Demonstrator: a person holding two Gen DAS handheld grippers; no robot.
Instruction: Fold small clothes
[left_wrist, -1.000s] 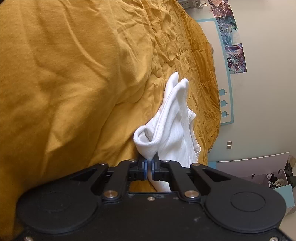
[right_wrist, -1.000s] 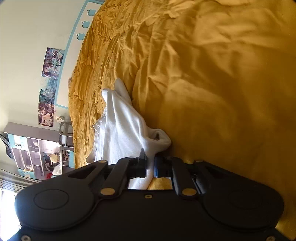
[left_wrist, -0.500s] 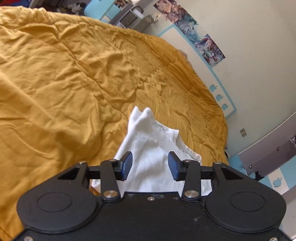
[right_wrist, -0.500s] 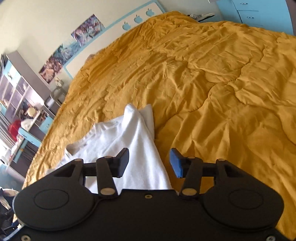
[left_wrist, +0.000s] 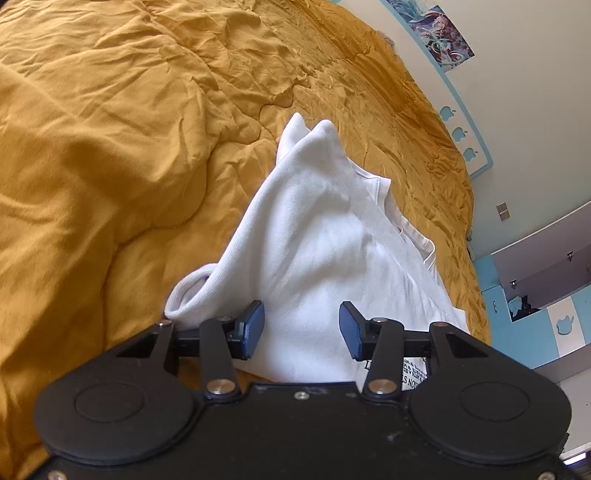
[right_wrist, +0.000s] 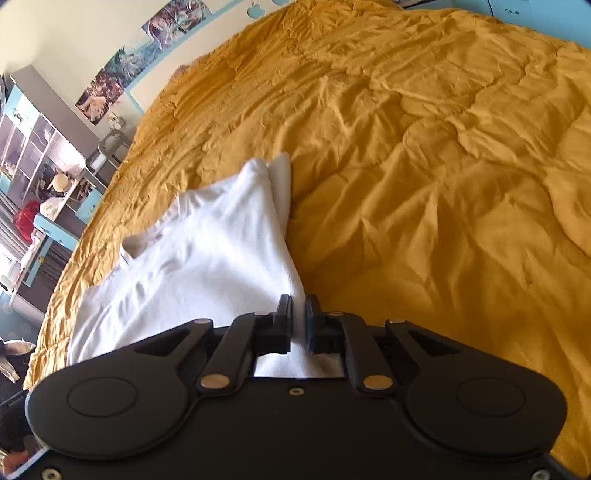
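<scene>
A small white garment (left_wrist: 325, 251) lies partly folded on the mustard-yellow bedspread (left_wrist: 110, 166). It also shows in the right wrist view (right_wrist: 207, 258). My left gripper (left_wrist: 301, 328) is open, just above the garment's near part, with a rolled hem (left_wrist: 188, 291) by its left finger. My right gripper (right_wrist: 298, 321) is shut on the garment's near right edge, with white cloth pinched between its jaws.
The bedspread (right_wrist: 424, 184) is wrinkled and fills most of both views. A wall with posters (left_wrist: 439, 40) and a blue-trimmed headboard (left_wrist: 465, 147) lies beyond the bed. Shelves (right_wrist: 40, 158) with clutter stand at the bed's far left in the right wrist view.
Both grippers let go of the garment half a second ago. Since then my right gripper has shut on its near edge, and my left gripper has stayed open above it.
</scene>
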